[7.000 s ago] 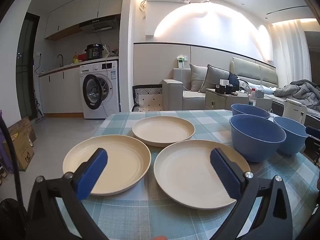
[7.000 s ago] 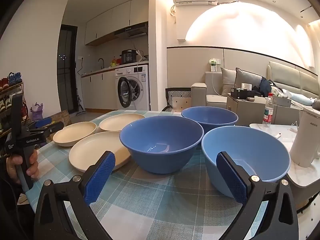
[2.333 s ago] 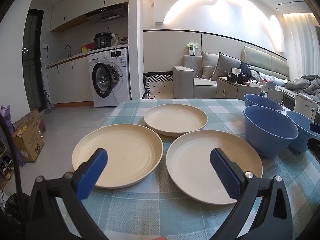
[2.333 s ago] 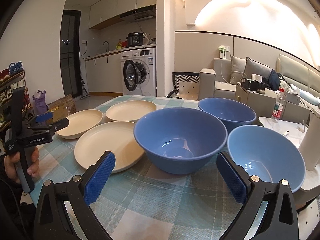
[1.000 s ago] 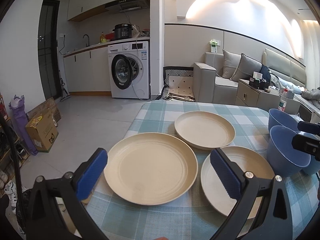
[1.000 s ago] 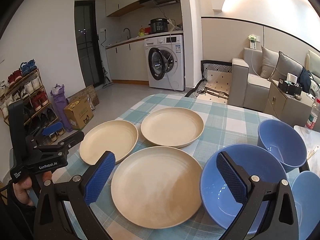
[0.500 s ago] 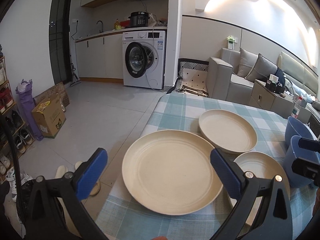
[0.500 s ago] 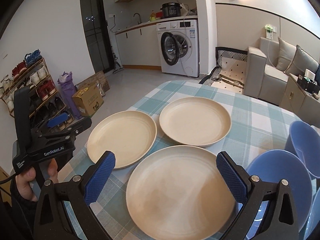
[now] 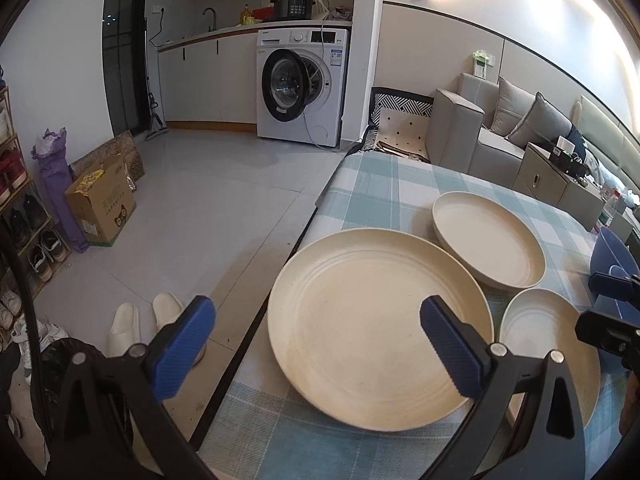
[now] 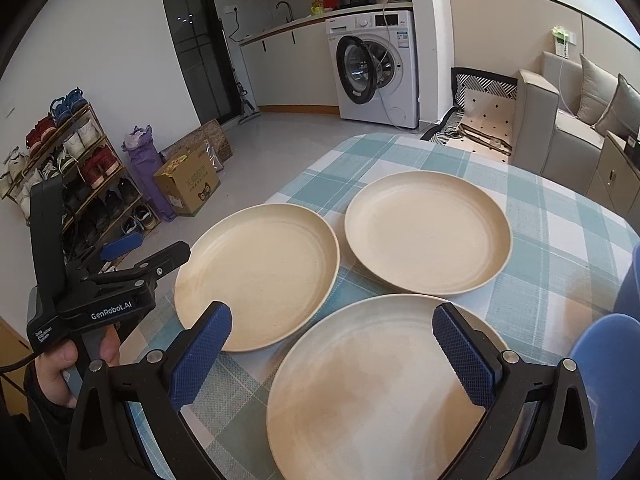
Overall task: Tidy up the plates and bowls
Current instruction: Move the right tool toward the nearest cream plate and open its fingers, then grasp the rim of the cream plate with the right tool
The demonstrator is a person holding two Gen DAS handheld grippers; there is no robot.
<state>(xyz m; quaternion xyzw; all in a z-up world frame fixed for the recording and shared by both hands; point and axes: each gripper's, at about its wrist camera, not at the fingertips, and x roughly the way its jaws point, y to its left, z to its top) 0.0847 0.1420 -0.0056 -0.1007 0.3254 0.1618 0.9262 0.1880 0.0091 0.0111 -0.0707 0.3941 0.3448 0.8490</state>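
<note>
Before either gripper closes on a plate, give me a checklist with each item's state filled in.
1. Left gripper open: ok.
2. Right gripper open: ok.
3. Left gripper lined up on the left plate: ok, rim between the fingers.
4. Right gripper over the near plate: ok.
5. Far plate separate from both others: ok.
6. Grippers clear of each other: cannot tell.
7. Blue bowls unstacked: cannot tell, cropped.

Blk plastic grippers w/ blue textured fingers (image 10: 199,356), silver screws, "GenRobot.AI" marking.

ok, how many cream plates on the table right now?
3: left plate by the table's edge, far plate behind, near plate under the right gripper. None stacked or visibly hidden.
</note>
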